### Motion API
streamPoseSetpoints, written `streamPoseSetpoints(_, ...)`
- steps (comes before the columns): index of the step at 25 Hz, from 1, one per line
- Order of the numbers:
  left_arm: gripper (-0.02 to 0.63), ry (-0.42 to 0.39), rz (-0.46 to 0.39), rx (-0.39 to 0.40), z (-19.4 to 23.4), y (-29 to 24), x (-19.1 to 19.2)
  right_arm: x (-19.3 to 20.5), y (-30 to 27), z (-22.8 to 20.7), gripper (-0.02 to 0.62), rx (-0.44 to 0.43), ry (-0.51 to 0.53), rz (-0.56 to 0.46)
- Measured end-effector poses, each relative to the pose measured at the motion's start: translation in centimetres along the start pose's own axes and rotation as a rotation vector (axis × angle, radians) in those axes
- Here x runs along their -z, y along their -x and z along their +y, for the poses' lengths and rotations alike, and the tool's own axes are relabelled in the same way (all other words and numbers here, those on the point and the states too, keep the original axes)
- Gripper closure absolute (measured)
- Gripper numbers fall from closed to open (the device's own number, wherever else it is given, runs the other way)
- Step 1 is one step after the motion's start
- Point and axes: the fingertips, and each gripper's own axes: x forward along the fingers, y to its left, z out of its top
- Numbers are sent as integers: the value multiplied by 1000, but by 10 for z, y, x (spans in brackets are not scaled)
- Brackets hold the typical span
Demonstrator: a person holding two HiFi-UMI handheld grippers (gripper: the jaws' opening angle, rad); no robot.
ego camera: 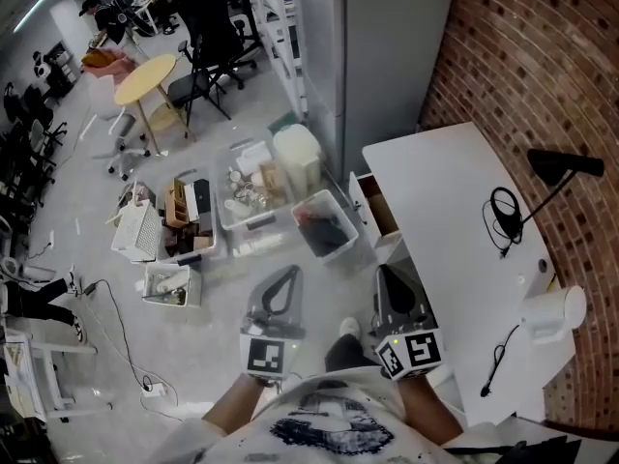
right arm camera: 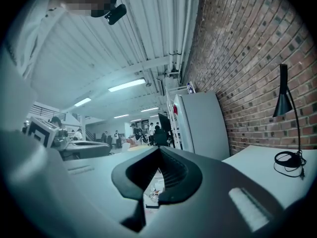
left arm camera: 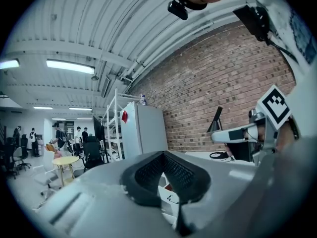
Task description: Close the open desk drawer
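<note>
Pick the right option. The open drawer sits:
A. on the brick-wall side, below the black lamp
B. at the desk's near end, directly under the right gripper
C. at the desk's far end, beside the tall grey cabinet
C: in the head view, the drawer stands pulled out of the white desk at its far end, close to the tall grey cabinet.

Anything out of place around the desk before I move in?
Only the drawer stands out: it hangs open from the white desk's end, next to a clear bin on the floor. Nothing looks spilled or broken.
</note>
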Motion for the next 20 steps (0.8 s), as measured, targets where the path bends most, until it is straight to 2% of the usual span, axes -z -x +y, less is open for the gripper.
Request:
streamPoseSetpoints(5,586,-22,0,14,0,-71,-12,-11,-38,-56,591,16,1,-12)
streamPoseSetpoints(11,586,-35,14,37,-8,-132,-17,-14,-62,-105,591,42,-13,-14)
streamPoseSetpoints(20,586,-84,30,168,-23,-202,-18,-13,-74,-154,591,158,-41,-30)
